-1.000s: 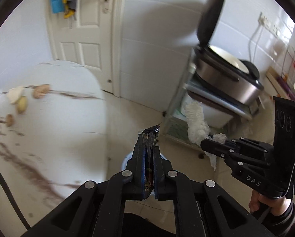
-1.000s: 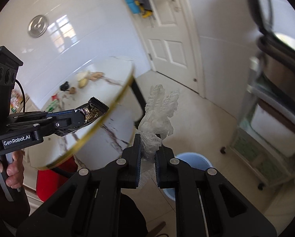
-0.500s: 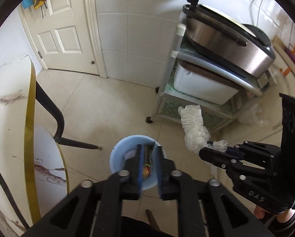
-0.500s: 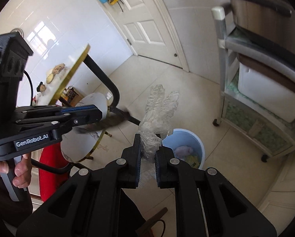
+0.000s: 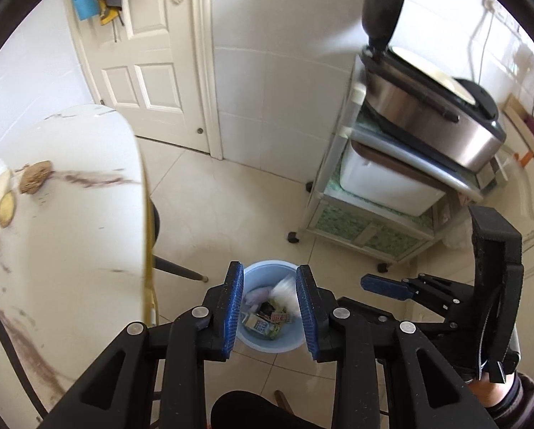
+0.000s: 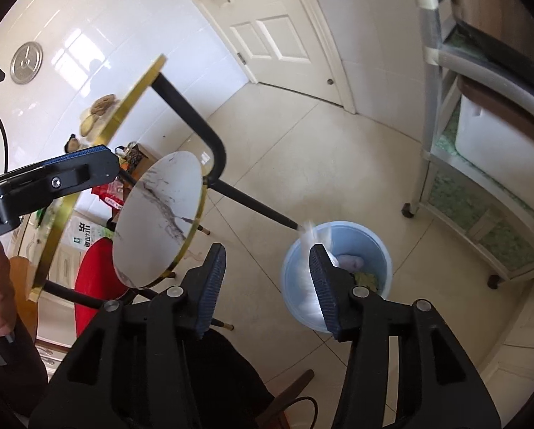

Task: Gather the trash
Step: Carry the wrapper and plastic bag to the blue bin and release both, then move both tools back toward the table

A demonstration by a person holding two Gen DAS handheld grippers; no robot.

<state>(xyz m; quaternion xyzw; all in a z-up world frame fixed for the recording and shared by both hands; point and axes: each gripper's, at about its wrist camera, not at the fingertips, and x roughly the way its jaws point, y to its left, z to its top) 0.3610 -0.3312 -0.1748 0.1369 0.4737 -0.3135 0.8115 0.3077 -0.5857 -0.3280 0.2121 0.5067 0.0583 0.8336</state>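
Left wrist view, change: the left gripper (image 5: 269,304) had just been opening; the dark wrapper it pinched a second earlier was gone from between its blue pads, and nothing sat there now.
Left wrist view, trash: wrappers and tissue lay inside the blue bin (image 5: 267,325) directly below, with a white blur dropping in.
Right wrist view, change: the right gripper (image 6: 267,286) had just let go too, jaws spread wide; the clear crumpled plastic glove (image 6: 309,250) was falling, blurred, beside its right finger at the bin's rim (image 6: 381,246).
Meaning: I'd say both pieces were delivered; this drop looked finished.
Surface: peels and scraps (image 5: 20,186) still lay on the marble table (image 5: 88,214), so more collecting probably remained.
Room: cream floor tiles, white door (image 6: 277,35), metal trolley (image 5: 374,228) with an open cooker.
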